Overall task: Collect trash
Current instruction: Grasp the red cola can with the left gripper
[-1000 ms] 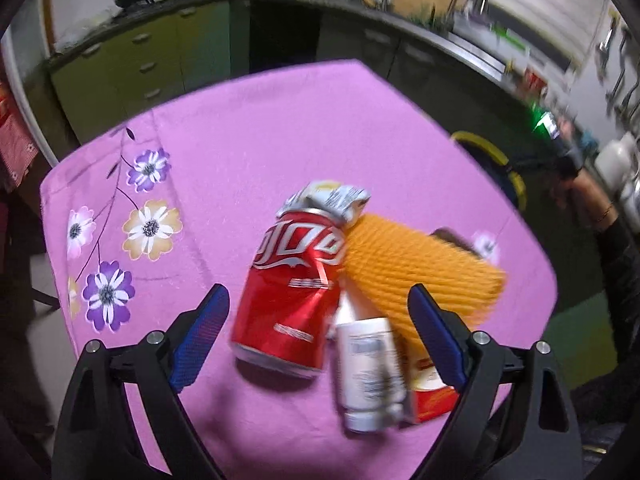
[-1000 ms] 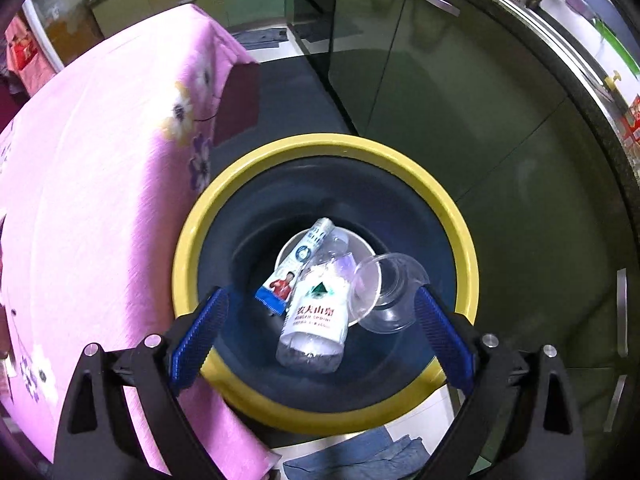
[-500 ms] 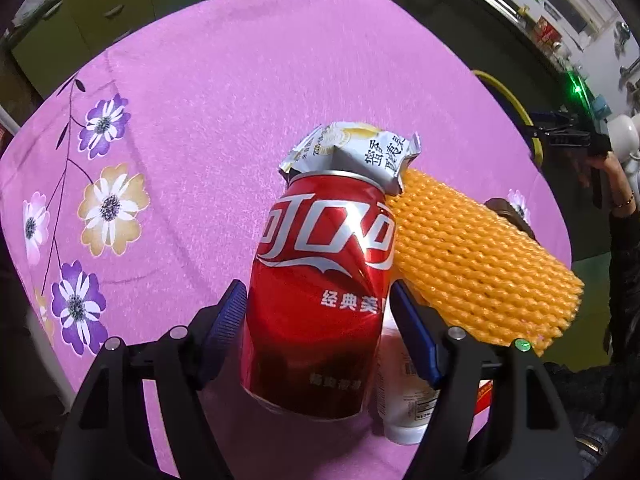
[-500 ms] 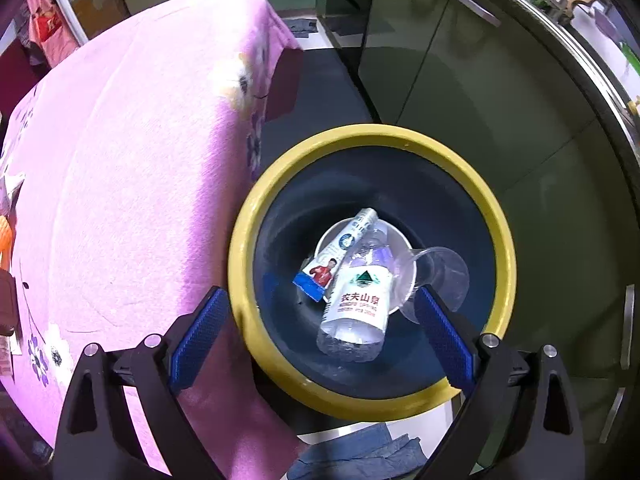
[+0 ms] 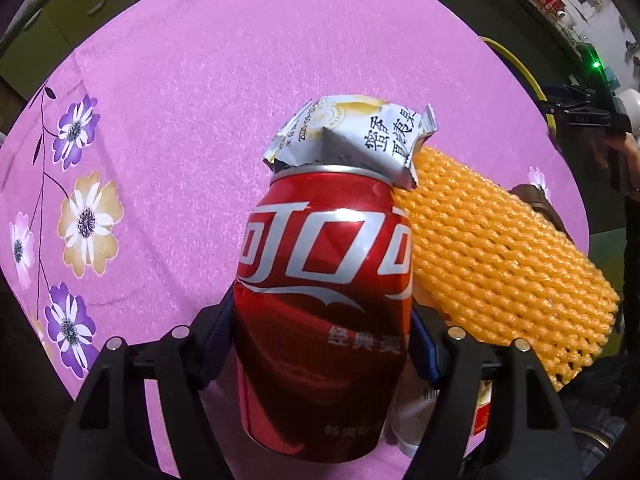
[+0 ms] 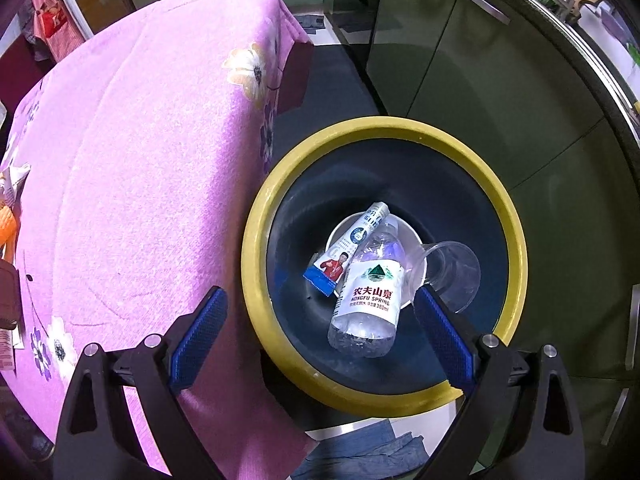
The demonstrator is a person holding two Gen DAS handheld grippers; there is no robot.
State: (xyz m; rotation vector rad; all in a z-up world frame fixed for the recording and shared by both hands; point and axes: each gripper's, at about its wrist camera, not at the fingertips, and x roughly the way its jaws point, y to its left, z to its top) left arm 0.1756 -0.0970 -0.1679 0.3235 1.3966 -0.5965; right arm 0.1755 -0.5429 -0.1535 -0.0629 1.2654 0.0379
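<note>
In the left wrist view my left gripper (image 5: 322,332) is shut on a red cola can (image 5: 324,280), blue pads pressed to its sides, on the pink tablecloth (image 5: 200,92). A crumpled silver wrapper (image 5: 356,136) lies behind the can. An orange foam net (image 5: 500,264) and a small white bottle (image 5: 408,420) lie to its right. In the right wrist view my right gripper (image 6: 320,332) is open and empty above the yellow-rimmed bin (image 6: 256,240), which holds a water bottle (image 6: 370,300), a blue-and-white wrapper (image 6: 344,252) and a clear cup (image 6: 452,268).
The bin stands on the floor beside the table's corner (image 6: 296,60), next to green kitchen cabinets (image 6: 480,80). A blue cloth (image 6: 368,452) lies on the floor below the bin. The bin rim (image 5: 516,64) also shows past the table's far edge.
My left gripper has moved in around the cola can and shut on it. My right gripper has drifted toward the table, so the bin has shifted right in its view.
</note>
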